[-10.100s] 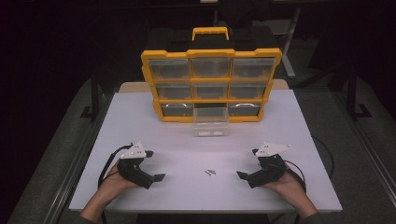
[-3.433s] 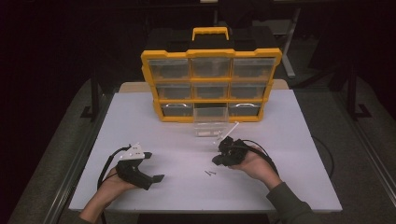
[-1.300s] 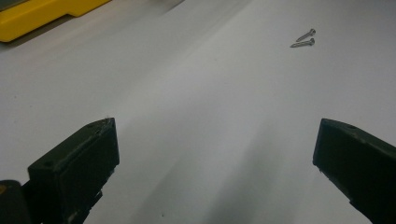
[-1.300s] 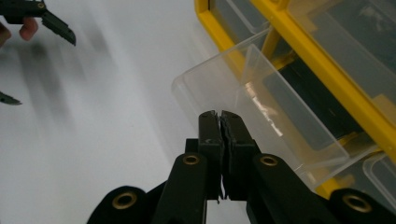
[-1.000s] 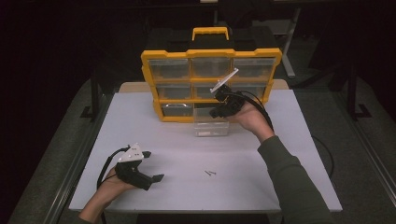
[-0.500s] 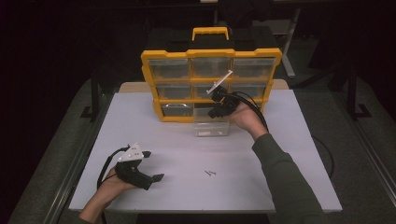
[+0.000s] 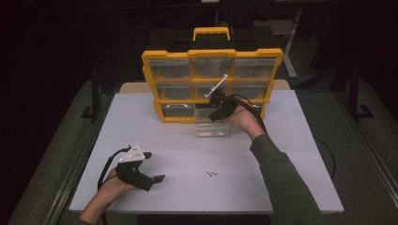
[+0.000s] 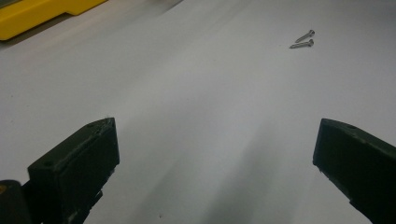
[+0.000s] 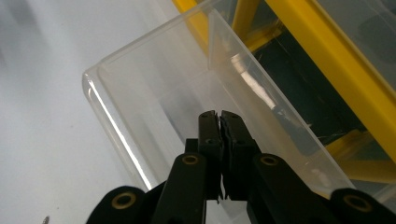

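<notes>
My right gripper (image 7: 215, 112) hangs over a clear plastic drawer (image 7: 212, 130) that stands on the table in front of the yellow organizer (image 7: 150, 79). In the right gripper view its jaws are pressed together, with the tips (image 9: 218, 115) pointing down into the drawer (image 9: 140, 46). Whether something small is pinched between them I cannot make out. Two small screws (image 7: 211, 174) lie on the white table near its front middle. My left gripper (image 7: 152, 166) rests on the table at the front left, with open and empty jaws; its own view shows the screws (image 8: 302, 39) farther off.
The organizer stands upright at the back of the table (image 7: 291, 154) with several clear drawers in it and one slot at the bottom middle open. Its black-and-yellow handle (image 7: 212, 33) sticks up behind. Cables trail from both grippers.
My right gripper has sunk a little, from in front of the organizer's middle row down toward the clear drawer. The left gripper and the two screws have stayed put.
</notes>
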The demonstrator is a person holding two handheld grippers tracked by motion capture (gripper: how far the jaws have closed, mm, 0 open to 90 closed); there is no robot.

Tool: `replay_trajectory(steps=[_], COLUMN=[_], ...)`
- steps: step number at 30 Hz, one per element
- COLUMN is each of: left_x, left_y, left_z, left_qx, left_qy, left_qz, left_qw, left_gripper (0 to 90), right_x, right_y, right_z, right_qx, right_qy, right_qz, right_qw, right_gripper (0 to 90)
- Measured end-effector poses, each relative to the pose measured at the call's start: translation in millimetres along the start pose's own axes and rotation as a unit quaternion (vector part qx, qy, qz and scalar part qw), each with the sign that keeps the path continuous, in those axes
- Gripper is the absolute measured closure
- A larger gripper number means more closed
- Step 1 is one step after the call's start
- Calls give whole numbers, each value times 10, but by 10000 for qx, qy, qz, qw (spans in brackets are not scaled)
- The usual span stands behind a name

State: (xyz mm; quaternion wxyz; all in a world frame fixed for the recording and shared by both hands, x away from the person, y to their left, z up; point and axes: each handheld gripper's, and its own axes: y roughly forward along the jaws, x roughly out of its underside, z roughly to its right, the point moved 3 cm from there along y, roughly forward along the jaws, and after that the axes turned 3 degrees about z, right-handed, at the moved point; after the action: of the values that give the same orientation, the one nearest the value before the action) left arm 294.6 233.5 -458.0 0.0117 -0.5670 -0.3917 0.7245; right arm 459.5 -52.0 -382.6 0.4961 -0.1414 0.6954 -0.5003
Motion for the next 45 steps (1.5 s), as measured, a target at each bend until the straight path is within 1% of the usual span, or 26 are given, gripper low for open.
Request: replay_trajectory(steps=[5,8,11,12,14,20,25,27,31,36,43,45], left_x=[2,2,1,1,2,1,2,2,2,4,6,7], left_y=[4,4,1,1,4,2,2,1,0,0,2,2], left_z=[0,0,-1,0,1,4,6,7,6,6,7,6], left_qx=[-1,-5,-12,-11,-14,-18,-23,-23,-25,-15,-13,-14], left_qy=[3,2,9,10,20,26,37,37,40,43,42,40], left_qz=[0,1,6,7,8,13,7,10,16,-2,0,-1], left_qw=[10000,10000,10000,10000,10000,10000,10000,10000,10000,10000,10000,10000], left_gripper=[2,2,2,2,2,2,2,2,2,2,2,2], right_x=[-5,-3,2,0,1,11,30,43,81,153,262,292], right_y=[-16,-43,-86,-103,-151,-283,-386,-420,-469,-490,-457,-446], right_z=[6,9,6,6,-13,-68,-145,-176,-230,-293,-371,-383], right_qx=[11,-59,-118,-141,-149,-230,-352,-419,-473,-486,-461,-454], right_qy=[85,142,175,140,189,158,71,30,1,-56,-133,-132], right_qz=[67,90,131,175,213,314,395,441,474,517,533,557], right_qw=[9999,9998,9997,9997,9995,9991,9986,9981,9978,9975,9974,9973], right_gripper=[822,886,888,887,888,888,888,888,888,888,886,867])
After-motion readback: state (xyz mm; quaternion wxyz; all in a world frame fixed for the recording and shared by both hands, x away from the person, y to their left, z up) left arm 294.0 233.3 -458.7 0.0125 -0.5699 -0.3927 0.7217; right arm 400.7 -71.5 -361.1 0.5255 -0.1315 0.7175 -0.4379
